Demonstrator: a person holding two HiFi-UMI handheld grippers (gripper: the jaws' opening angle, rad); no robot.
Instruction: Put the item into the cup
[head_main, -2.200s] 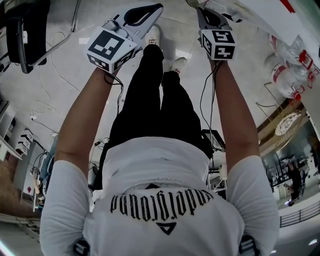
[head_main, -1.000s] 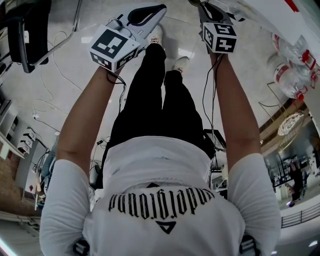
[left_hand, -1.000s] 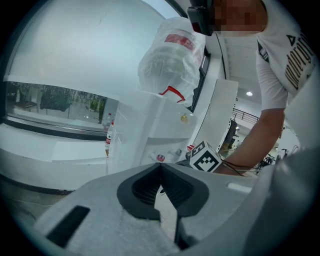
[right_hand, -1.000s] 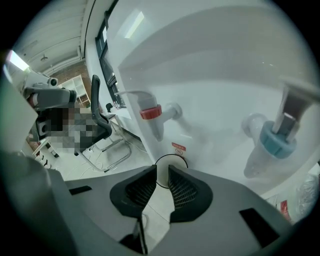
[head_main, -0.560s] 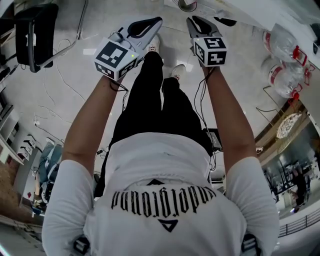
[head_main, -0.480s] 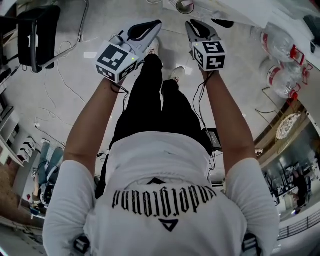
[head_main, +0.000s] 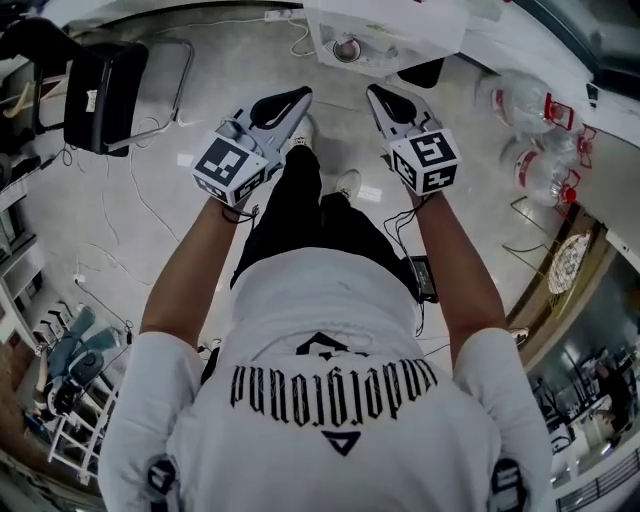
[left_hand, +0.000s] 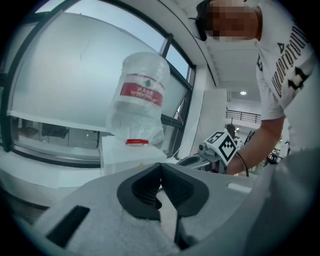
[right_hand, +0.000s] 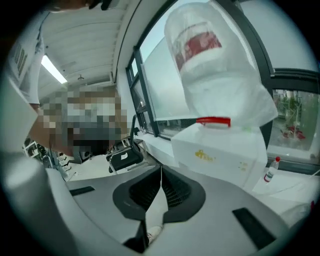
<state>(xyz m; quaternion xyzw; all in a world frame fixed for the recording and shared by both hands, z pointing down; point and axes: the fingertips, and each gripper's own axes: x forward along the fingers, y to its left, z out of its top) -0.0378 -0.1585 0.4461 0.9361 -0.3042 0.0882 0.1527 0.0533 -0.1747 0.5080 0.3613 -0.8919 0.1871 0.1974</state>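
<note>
Fingers (left_hand: 142, 192) of the left gripper (head_main: 295, 97) and right gripper (head_main: 380, 95) are pressed together, empty. What looks like the cup (head_main: 347, 48) sits near the white table's (head_main: 420, 25) front edge, well apart from both; item not discernible. Water bottles (head_main: 525, 100) lie right, chair (head_main: 105, 90) left.

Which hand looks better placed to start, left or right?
Right, narrowly. Both the left gripper and right gripper are shut and empty, but the right one's tip lies slightly nearer the small round cup-like object on the white table.
</note>
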